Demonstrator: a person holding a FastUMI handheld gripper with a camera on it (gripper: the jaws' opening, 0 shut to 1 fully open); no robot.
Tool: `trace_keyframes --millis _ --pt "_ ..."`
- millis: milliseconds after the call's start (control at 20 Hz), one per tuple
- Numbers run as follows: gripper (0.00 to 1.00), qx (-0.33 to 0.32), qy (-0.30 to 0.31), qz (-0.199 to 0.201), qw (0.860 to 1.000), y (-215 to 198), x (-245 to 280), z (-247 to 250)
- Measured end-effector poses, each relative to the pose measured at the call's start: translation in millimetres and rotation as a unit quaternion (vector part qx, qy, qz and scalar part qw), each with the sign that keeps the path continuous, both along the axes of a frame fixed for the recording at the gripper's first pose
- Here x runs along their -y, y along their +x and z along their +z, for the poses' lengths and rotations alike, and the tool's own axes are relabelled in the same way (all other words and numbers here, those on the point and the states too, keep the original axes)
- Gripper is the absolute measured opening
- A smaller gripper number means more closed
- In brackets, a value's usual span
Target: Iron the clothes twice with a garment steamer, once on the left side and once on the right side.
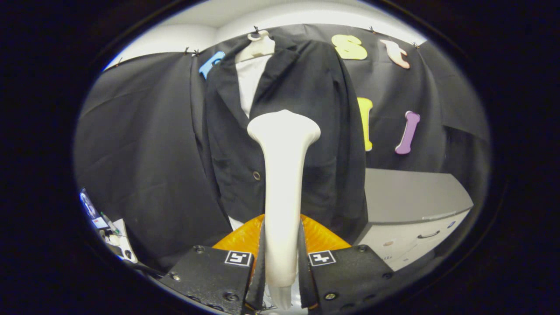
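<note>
Gripper [282,262] clamping the steamer handle [282,192] at the bottom centre of the frame.
Both fingers [258,258] are pressing against the handle's lower part, one on each side, closed down to its width. They are pointing straight ahead and slightly upward, level with each other, with the handle rising between them toward the centre of the frame.

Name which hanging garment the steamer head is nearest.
The black suit jacket, directly beyond the white garment steamer clamped in the hand-held gripper; the white shirt hangs inside it.
</note>
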State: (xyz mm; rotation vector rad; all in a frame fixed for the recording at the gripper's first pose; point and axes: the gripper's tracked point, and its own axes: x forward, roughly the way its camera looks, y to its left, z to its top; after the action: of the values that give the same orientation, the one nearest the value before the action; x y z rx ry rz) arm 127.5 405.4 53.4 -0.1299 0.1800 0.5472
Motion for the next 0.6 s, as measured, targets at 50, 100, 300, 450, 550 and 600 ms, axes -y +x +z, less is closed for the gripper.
trace_keyframes --millis 50,100,300,450,550,600 --pt "0.34 0.008 0.007 0.004 1.000 -2.7 -8.4 10.5" --pt "0.34 0.017 0.012 0.008 1.000 -4.8 -17.4 23.0" --pt "0.34 0.052 0.029 0.032 0.998 -14.1 -54.0 72.9" --pt "0.34 0.080 0.042 0.049 0.995 -13.9 -85.5 107.8" --pt "0.34 0.093 0.046 0.058 0.993 -14.9 -103.5 124.0" --pt "0.34 0.100 0.049 0.062 0.992 -16.7 -112.5 131.4"
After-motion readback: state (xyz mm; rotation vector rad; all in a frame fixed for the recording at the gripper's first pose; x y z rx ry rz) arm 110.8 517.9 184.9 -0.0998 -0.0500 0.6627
